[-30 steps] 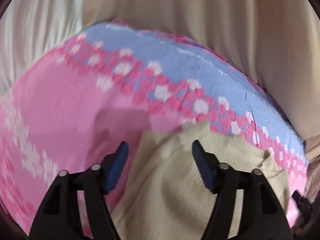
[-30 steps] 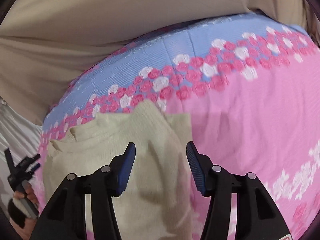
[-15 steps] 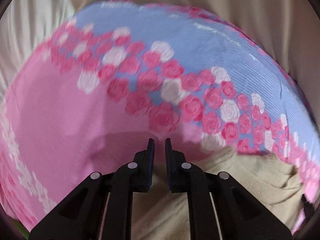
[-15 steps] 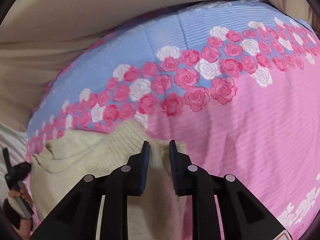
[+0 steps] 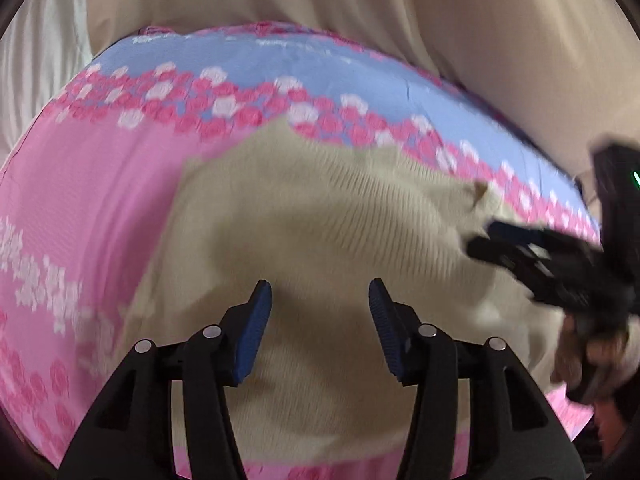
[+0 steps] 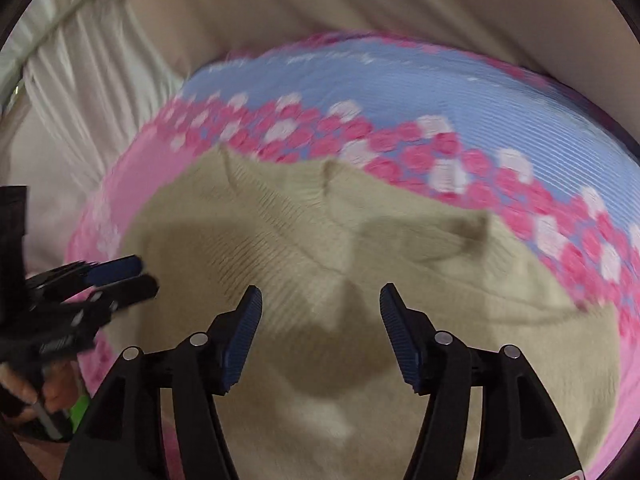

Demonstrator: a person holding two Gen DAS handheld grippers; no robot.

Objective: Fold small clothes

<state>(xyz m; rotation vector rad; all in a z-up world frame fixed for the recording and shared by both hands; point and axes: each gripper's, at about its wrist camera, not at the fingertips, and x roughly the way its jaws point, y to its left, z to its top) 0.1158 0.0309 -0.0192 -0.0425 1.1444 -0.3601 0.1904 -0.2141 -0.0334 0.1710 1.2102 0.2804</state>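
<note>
A beige ribbed knit garment (image 5: pixel 312 220) lies folded on a pink and blue rose-patterned bedsheet (image 5: pixel 80 184). It also fills the middle of the right wrist view (image 6: pixel 360 272). My left gripper (image 5: pixel 320 300) hangs open and empty just above the garment's near part. My right gripper (image 6: pixel 320 304) is open and empty above the same garment. In the left wrist view the other gripper (image 5: pixel 532 256) shows at the right edge over the garment's right side. In the right wrist view the other gripper (image 6: pixel 92 284) shows at the left edge.
Beige curtain fabric (image 5: pixel 360 4) hangs behind the far edge of the bed. White pleated fabric (image 6: pixel 80 80) lies at the left beyond the sheet's edge. The sheet's pink area (image 5: pixel 60 240) extends left of the garment.
Both grippers were shut at the garment's far edge half a second ago; now both are open and pulled back, higher above the garment. The folded cloth lies released on the sheet.
</note>
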